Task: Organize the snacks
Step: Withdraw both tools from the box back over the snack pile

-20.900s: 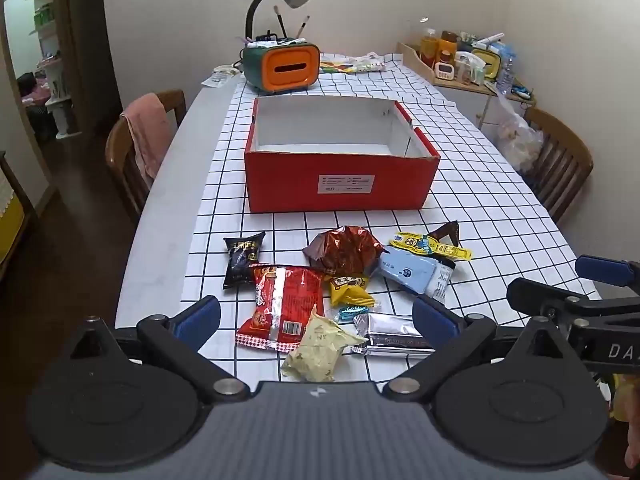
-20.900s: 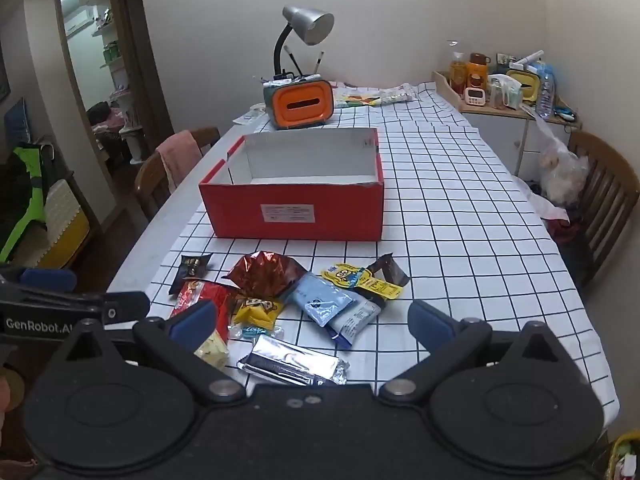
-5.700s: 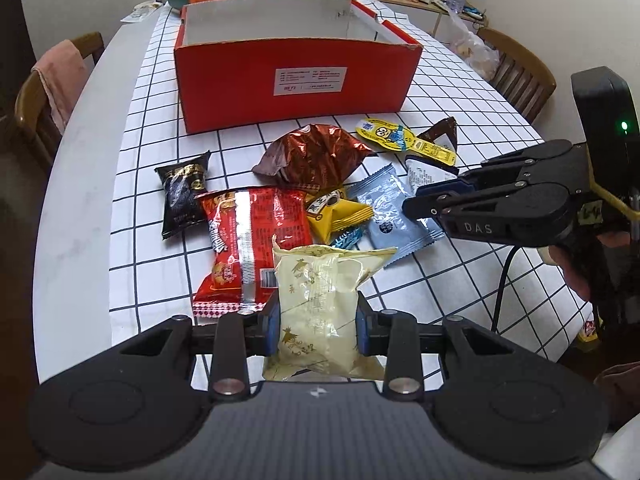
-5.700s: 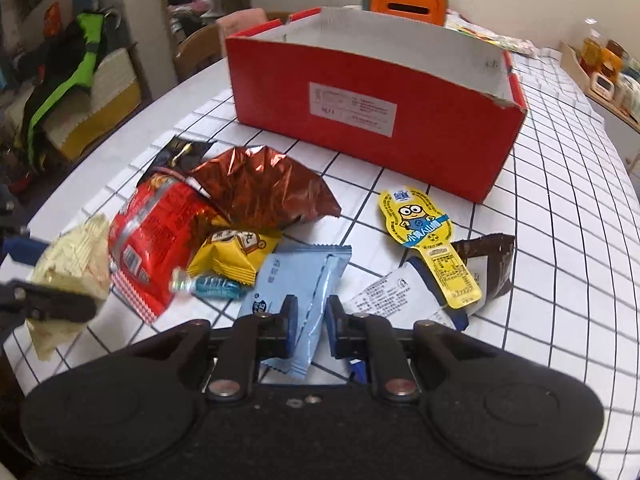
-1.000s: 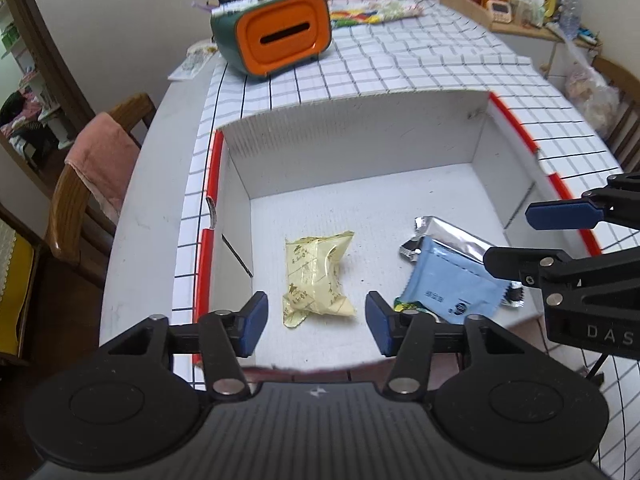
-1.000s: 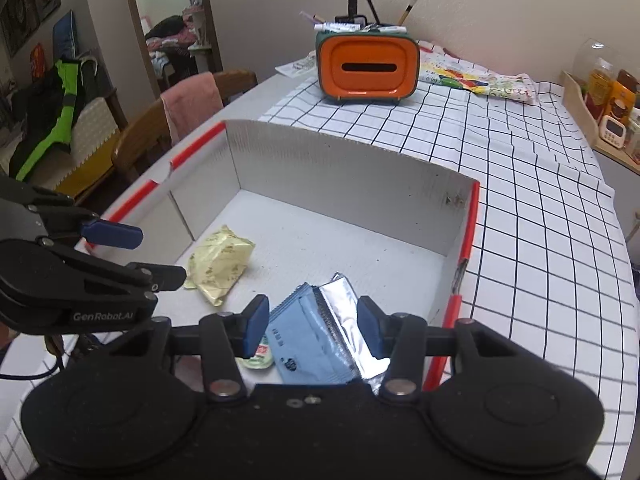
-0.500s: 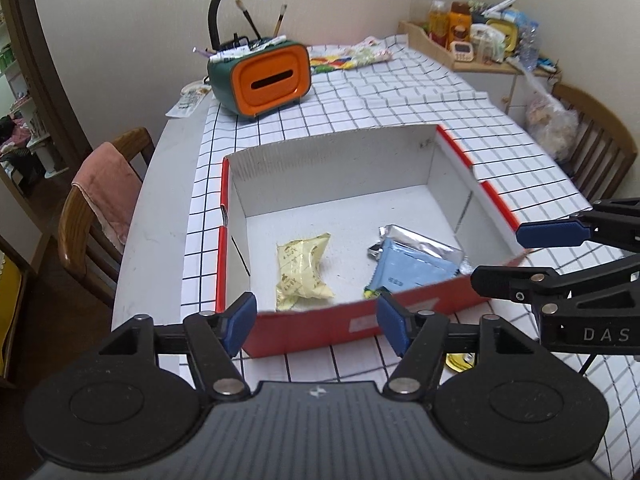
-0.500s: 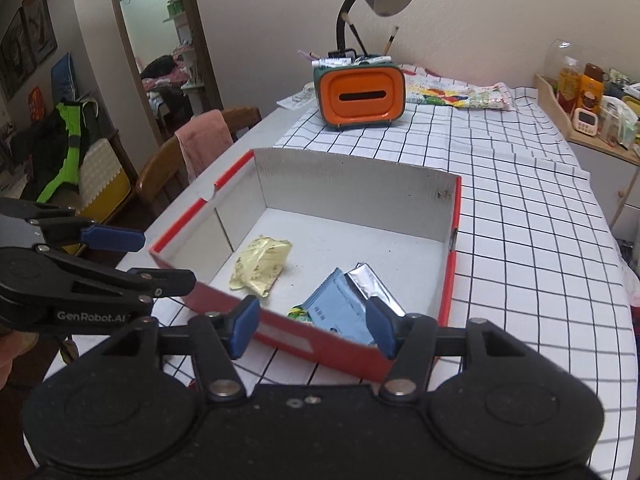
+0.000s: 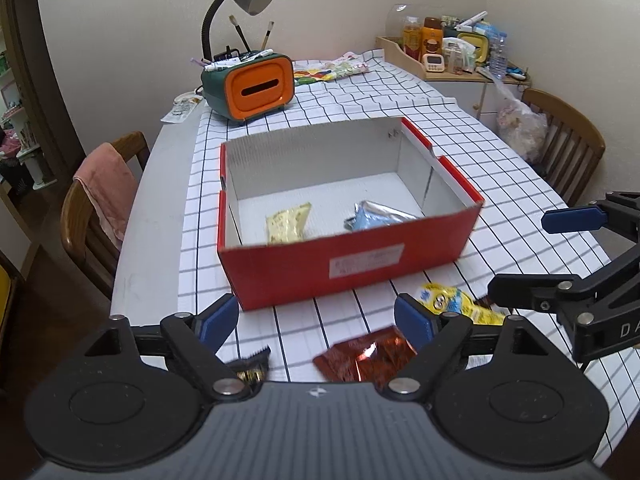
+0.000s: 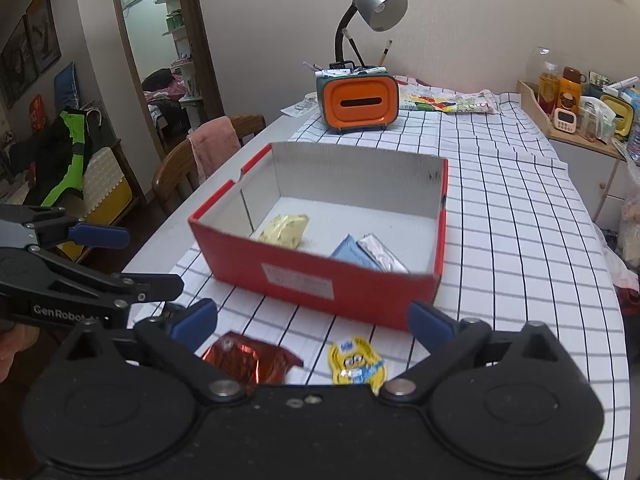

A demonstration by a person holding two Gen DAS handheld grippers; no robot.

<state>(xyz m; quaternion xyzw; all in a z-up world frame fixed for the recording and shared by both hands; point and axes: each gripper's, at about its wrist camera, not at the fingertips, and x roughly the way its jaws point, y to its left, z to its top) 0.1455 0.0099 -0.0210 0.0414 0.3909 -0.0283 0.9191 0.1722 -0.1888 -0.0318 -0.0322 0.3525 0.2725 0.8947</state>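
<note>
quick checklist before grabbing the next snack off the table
1. Left gripper empty, jaws apart after just opening: ok.
2. Right gripper empty, jaws wide after just opening: ok.
3. Pale yellow packet, blue packet and silver packet inside the red box: ok.
4. Copper foil bag and yellow cartoon packet lie uncovered before the box: ok.
5. All remaining snacks in view: cannot tell, the grippers hide part of the table.
</note>
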